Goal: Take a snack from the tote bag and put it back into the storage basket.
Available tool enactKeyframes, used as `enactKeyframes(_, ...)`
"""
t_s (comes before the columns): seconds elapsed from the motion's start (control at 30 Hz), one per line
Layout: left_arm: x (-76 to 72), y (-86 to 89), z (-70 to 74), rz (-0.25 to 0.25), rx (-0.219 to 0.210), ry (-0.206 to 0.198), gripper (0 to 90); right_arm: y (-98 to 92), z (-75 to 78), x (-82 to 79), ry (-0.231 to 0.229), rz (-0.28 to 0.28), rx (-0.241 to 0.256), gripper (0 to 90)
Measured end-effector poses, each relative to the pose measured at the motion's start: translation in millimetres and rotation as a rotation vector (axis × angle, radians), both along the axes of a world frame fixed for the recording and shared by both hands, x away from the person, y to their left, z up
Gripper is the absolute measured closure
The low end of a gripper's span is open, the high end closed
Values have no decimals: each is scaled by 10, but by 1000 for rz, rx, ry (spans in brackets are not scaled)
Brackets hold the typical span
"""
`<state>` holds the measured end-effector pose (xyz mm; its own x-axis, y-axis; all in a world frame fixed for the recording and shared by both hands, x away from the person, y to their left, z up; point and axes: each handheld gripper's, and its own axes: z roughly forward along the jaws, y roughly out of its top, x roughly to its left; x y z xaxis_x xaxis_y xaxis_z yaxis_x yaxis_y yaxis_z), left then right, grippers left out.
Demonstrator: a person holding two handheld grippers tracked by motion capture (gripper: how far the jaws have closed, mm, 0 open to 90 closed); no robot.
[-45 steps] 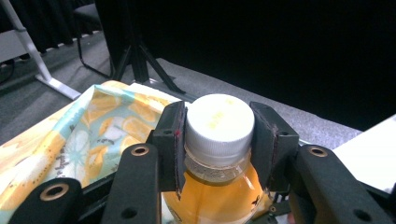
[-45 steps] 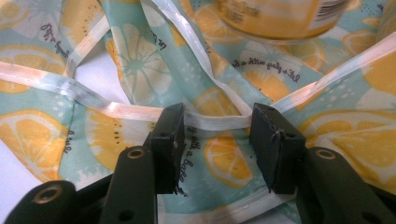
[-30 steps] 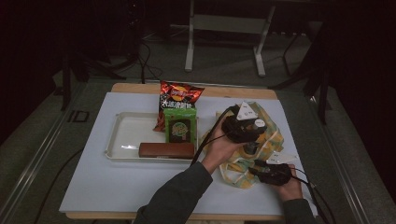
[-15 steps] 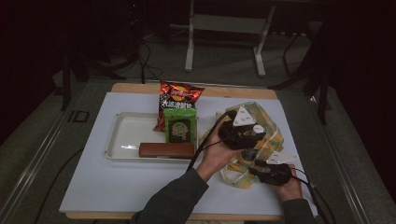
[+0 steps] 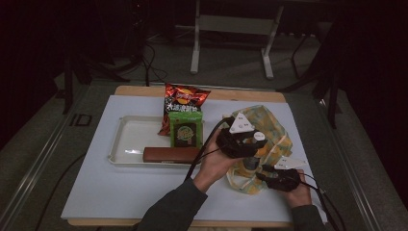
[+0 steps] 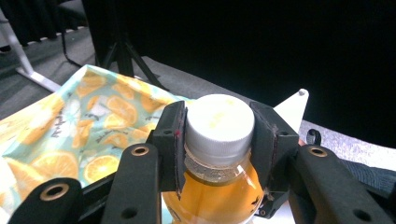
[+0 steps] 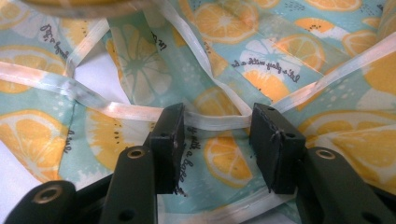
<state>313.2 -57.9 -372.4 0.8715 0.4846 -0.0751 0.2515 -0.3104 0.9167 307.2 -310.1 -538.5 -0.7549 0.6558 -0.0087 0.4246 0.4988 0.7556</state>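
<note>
R gripper: my right black two-jaw gripper (image 5: 280, 177) sits nearest me at the table's front right edge, low over the bag. In the right gripper view (image 7: 217, 128) jaws stand spread, a white strap of the bag running between them, not pinched.
Bag: pale-green fabric bag printed w/ orange slices (image 5: 269, 127) (image 7: 280, 60), crumpled on the white table mat (image 5: 125, 192), right of centre. Its cloth also shows behind the bottle in the left gripper view (image 6: 70, 126).
L gripper: my left black two-jaw gripper (image 5: 239, 140) just beyond the right one, over the bag's middle, grey three-cornered plate on top. In its own view (image 6: 219, 140) jaws pressed onto the bottle, one pad each side of the cap & neck.
Bottle: clear plastic bottle of orange drink w/ white screw cap (image 6: 219, 135), upright, held in my left jaws right above the bag. From the high view it's mostly hidden under the gripper.
Tray: white rectangular plastic tray (image 5: 126, 139), left of the bag, well apart from both grippers.
In tray: brown flat bar-shaped pack (image 5: 171, 154) along the near rim; green snack pack (image 5: 185, 129) propped behind it.
Far: red-orange crisp bag (image 5: 185, 98) leaning at the tray's back right corner, touching the green pack.
</note>
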Motion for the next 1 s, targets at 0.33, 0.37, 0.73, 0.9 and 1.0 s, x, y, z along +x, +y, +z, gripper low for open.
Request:
enactKeyframes(0.33, -17, 181, -8, 26, 4, 7, 582, 1, 0, -2, 0, -1, -1, 551)
enactKeyframes(0.37, -14, 202, -9, 28, -1, 11, 582, 1, 0, -1, 0, -1, 0, 551)
enactKeyframes(0.73, -57, 340, 1, 35, 7, 12, 582, 0, 0, 0, 1, 0, 1, 552)
enactKeyframes(0.9, -66, 415, -8, 43, 5, 15, 582, 0, 1, 0, 1, 1, 0, 551)
enactKeyframes(1.0, -62, 468, -17, 51, 1, 21, 582, 0, 0, 0, 1, 0, 1, 551)
